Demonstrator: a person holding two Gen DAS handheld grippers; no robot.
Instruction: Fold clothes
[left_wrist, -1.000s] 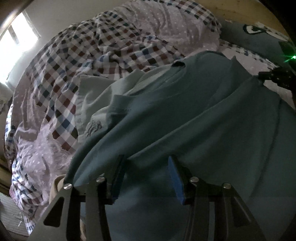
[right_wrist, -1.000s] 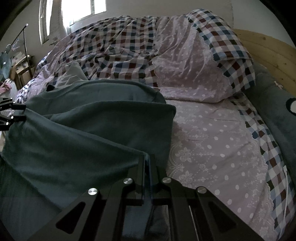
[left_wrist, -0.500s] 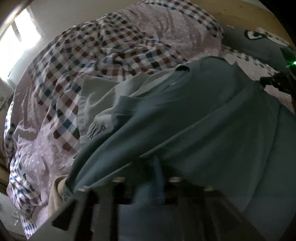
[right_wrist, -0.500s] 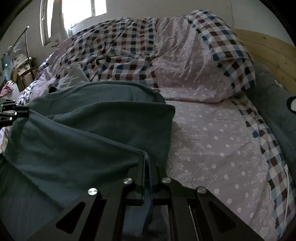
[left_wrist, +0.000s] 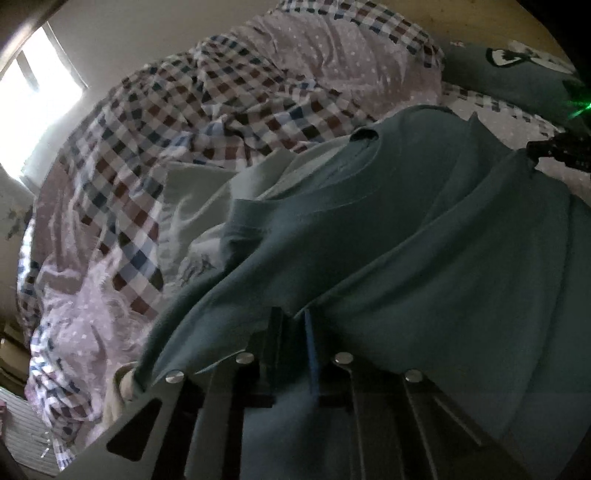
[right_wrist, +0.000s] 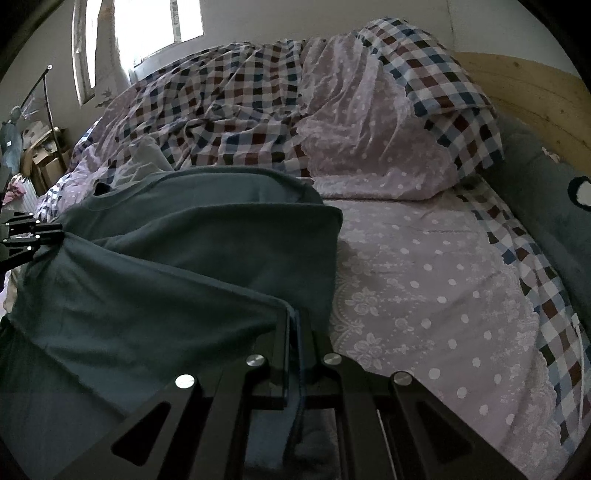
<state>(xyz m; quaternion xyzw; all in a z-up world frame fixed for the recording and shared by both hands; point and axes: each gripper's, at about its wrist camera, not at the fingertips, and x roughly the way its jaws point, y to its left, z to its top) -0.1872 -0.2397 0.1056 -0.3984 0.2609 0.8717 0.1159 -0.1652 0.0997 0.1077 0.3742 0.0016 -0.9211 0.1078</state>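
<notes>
Teal cotton shirt (left_wrist: 424, 266), left wrist view: it is filling the centre and right of the frame, lying over a pale green garment (left_wrist: 199, 206) at centre left. The left gripper (left_wrist: 293, 325) at bottom centre has just been closing, and its jaws are now pinching a fold of the shirt's edge. A checked quilt (left_wrist: 229, 99) is bunching across the upper left, with a window (left_wrist: 33, 96) glowing at the far left. The right gripper (left_wrist: 554, 149) is showing at the right edge, gripping the shirt's far corner.

Teal shirt (right_wrist: 177, 258), right wrist view: it is covering the left half of the frame on a pink dotted sheet (right_wrist: 424, 288). The right gripper (right_wrist: 293, 325) at bottom centre is clamping the shirt's edge, jaws nearly together. The left gripper (right_wrist: 44, 232) is holding the shirt at the left edge. A wooden headboard (right_wrist: 524, 96) is standing at the upper right.
</notes>
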